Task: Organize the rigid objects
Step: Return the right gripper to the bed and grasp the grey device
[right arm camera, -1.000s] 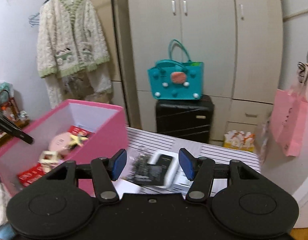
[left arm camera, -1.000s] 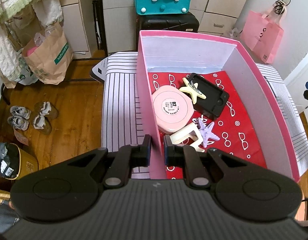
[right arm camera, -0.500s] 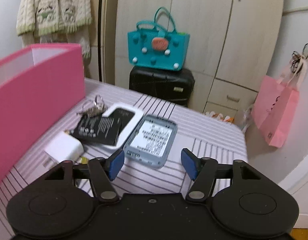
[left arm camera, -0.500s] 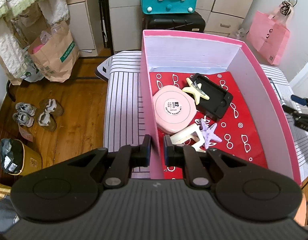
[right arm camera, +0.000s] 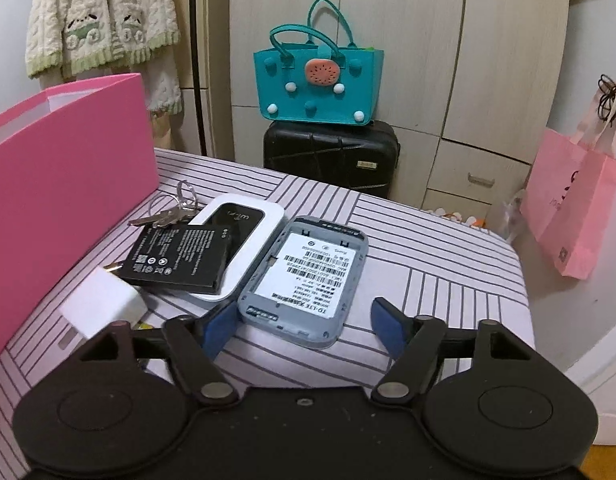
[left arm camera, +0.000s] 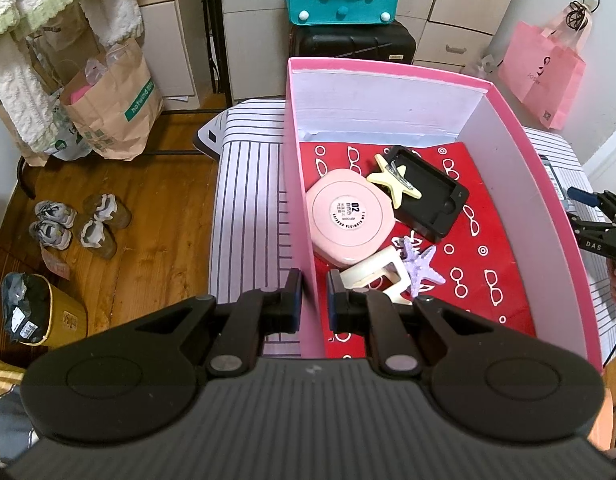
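Observation:
My left gripper is shut on the left wall of the pink box. Inside lie a pink round case, a black tray, a yellow star clip, a purple star clip and a cream clip. My right gripper is open, low over the striped table, its fingers either side of the near end of a grey router body. Beside it lie a white router cover, a black battery, keys and a white charger.
The pink box stands left of the loose items in the right wrist view. The striped table ends close on the right. A black suitcase with a teal bag stands behind. Shoes lie on the wooden floor.
My right gripper has swung right and down from beside the pink box to the grey router body. My left gripper has kept its hold on the box wall.

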